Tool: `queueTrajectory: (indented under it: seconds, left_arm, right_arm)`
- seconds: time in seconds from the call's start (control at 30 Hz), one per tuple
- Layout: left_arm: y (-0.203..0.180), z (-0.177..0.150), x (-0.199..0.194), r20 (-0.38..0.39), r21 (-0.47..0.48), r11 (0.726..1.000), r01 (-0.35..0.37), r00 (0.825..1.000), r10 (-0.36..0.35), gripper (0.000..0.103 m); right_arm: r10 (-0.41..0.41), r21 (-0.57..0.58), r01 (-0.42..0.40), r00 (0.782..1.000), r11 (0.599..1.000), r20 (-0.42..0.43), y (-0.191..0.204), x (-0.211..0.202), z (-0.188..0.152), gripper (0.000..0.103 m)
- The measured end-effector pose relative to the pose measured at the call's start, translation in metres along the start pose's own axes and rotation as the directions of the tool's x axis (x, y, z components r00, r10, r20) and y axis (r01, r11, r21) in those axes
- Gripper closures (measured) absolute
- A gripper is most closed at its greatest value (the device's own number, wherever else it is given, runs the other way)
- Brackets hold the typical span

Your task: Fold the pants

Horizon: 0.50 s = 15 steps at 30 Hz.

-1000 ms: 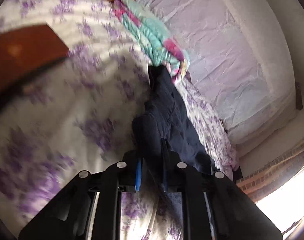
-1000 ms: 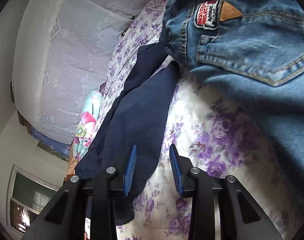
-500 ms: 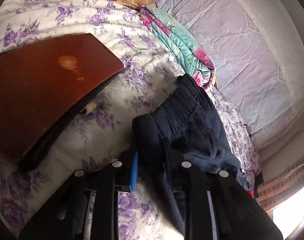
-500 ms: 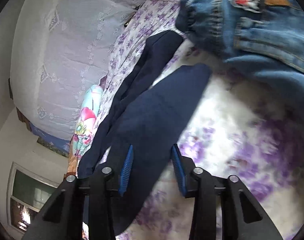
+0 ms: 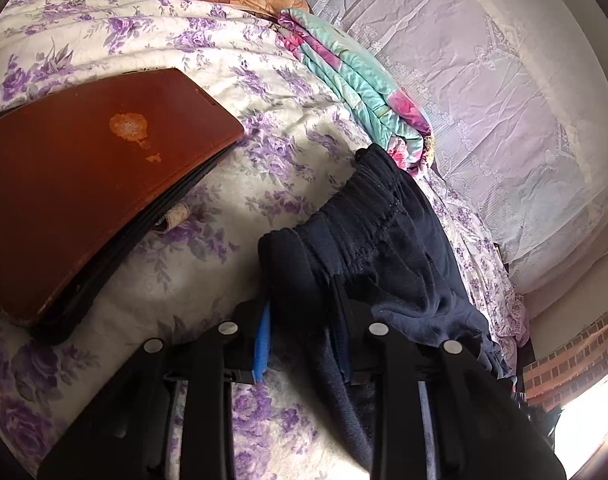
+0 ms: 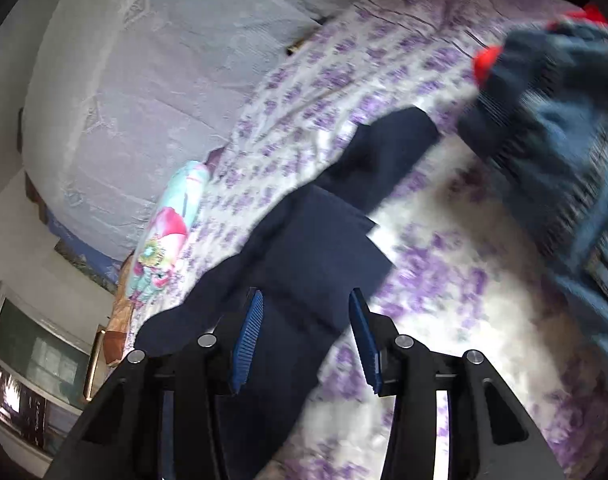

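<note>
left gripper angled down at bed, jaws opening, navy pants waistband bunched between them | right gripper angled down, jaws opening, pant leg between, pads clear | pants lie across floral sheet | no readable writing

From my right tool's camera the picture smears: the jeans at the upper right are streaked, and I cannot make out the red thing beside them. The bedspread flowers blur into patches there. The dark pants run down behind the tool's frame, so their near end is hidden. On the left camera, the far blue pad of my left tool is buried in the pants' waistband; I cannot tell whether it presses the cloth. The brown board is cut off at the left edge, and the window corner at the lower right is washed out white.
</note>
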<state>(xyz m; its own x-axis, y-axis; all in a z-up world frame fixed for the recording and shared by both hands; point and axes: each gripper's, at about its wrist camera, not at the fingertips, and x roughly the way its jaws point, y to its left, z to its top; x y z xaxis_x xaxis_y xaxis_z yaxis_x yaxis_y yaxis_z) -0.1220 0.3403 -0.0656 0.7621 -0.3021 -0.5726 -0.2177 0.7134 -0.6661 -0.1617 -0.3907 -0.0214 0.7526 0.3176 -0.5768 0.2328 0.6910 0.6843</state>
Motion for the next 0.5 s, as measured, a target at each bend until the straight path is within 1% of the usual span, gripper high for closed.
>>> queueTrajectory:
  seconds: [0.07,0.1,0.17,0.23,0.27,0.3,0.37,0.4,0.43,0.5]
  left_arm:
    - [-0.002,0.000,0.001,-0.001,0.010,1.000,-0.003,1.000,0.003,0.070]
    - [-0.004,0.000,0.002,-0.001,0.018,1.000,-0.006,1.000,0.006,0.069]
    - [-0.007,0.000,0.003,0.000,0.031,0.999,-0.013,1.000,0.013,0.066]
    - [-0.007,0.000,0.002,0.001,0.034,0.999,-0.014,1.000,0.014,0.066]
    - [-0.007,-0.001,0.002,0.001,0.033,0.999,-0.013,1.000,0.013,0.066]
    - [-0.008,0.000,0.003,0.000,0.030,0.999,-0.012,1.000,0.012,0.066]
    - [-0.008,-0.001,0.003,0.000,0.031,0.999,-0.012,1.000,0.012,0.066]
    - [-0.008,-0.001,0.003,-0.001,0.033,0.999,-0.014,1.000,0.014,0.066]
    - [-0.008,0.000,0.003,-0.002,0.034,0.999,-0.014,1.000,0.014,0.066]
    - [-0.008,0.000,0.003,-0.003,0.035,0.999,-0.015,1.000,0.015,0.066]
  right_arm:
    - [0.003,0.066,-0.002,1.000,0.998,-0.026,-0.021,0.008,-0.006,0.058]
    - [0.010,0.083,-0.008,1.000,0.996,-0.030,-0.025,0.014,-0.007,0.062]
    - [0.034,0.103,-0.030,0.999,0.994,-0.033,-0.024,0.030,-0.007,0.065]
    - [0.081,0.123,-0.073,0.995,0.990,-0.062,-0.016,0.051,-0.005,0.066]
    - [0.079,0.121,-0.070,0.994,0.990,-0.078,-0.011,0.062,-0.004,0.067]
    - [0.063,0.096,-0.056,0.995,0.994,-0.077,-0.004,0.070,-0.004,0.071]
    - [0.034,0.037,-0.032,0.997,0.999,-0.069,0.006,0.079,-0.004,0.073]
    - [0.022,0.019,-0.021,0.998,1.000,-0.057,0.009,0.079,-0.006,0.077]
    - [0.023,0.014,-0.022,0.999,1.000,-0.041,0.010,0.075,-0.008,0.079]
    - [0.025,0.018,-0.025,1.000,1.000,-0.005,0.008,0.064,-0.012,0.090]
